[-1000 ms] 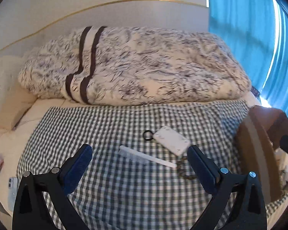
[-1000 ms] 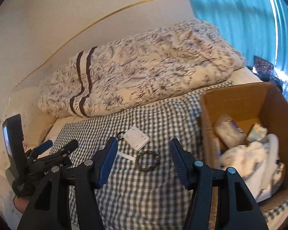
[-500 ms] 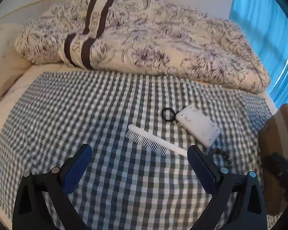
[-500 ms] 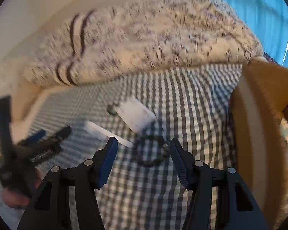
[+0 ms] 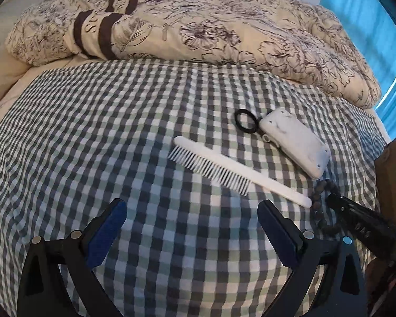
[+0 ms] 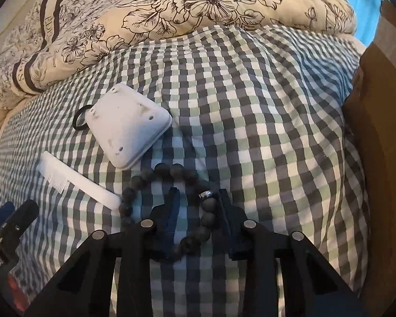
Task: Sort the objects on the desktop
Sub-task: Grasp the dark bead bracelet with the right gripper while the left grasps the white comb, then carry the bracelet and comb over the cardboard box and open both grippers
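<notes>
A dark bead bracelet (image 6: 145, 177) lies on the checked cloth (image 6: 264, 105). My right gripper (image 6: 198, 200) is low over it, one finger inside the loop and the other outside, with the right-hand strand between them; the jaws are narrowed but a gap remains. Beside the bracelet are a white comb (image 6: 76, 182), a white flat case (image 6: 126, 129) and a black hair tie (image 6: 79, 119). My left gripper (image 5: 191, 211) hangs open just short of the comb (image 5: 224, 169), holding nothing. The left wrist view also shows the case (image 5: 295, 145), hair tie (image 5: 246, 121) and bracelet (image 5: 316, 200).
A folded floral duvet (image 5: 198, 21) lies behind the cloth. A cardboard box wall (image 6: 377, 132) stands close on the right. The right gripper's body (image 5: 361, 227) shows at the right of the left wrist view. Blue curtains (image 5: 361, 8) hang at the back right.
Both grippers have moved forward and down toward the cloth. The right gripper's jaws have narrowed and now straddle the bracelet's strand. The left gripper stays wide open, nearer the comb.
</notes>
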A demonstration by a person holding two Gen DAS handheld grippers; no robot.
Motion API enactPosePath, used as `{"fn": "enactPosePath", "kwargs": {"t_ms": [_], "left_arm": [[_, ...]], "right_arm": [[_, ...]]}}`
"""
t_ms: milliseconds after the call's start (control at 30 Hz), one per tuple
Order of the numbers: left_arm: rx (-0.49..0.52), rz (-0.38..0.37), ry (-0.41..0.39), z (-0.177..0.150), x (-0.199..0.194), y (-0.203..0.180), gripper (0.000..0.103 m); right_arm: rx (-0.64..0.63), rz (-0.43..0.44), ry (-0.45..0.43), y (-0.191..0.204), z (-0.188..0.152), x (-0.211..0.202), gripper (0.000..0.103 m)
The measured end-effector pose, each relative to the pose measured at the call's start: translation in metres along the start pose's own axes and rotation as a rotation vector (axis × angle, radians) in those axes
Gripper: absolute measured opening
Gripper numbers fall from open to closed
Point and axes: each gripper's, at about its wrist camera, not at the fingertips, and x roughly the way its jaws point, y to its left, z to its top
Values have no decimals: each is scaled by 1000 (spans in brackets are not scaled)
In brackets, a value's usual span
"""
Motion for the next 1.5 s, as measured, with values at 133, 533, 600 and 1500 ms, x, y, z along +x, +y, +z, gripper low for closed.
{"fn": "enactPosePath", "kwargs": {"t_ms": [133, 533, 600, 1500], "left_arm": [[-4, -30, 8, 3, 2, -10, 102], [-99, -32, 165, 9, 45, -66, 102], [-120, 25, 163, 12, 54, -72, 101], [-88, -24, 1, -3, -64, -3, 4]], "right_arm": [[-35, 19, -4, 4, -4, -8, 12], [-68, 12, -90, -35, -26, -57, 12], [-87, -8, -102, -37, -30, -60, 12], [-41, 148, -248, -38, -25, -142, 12]]}}
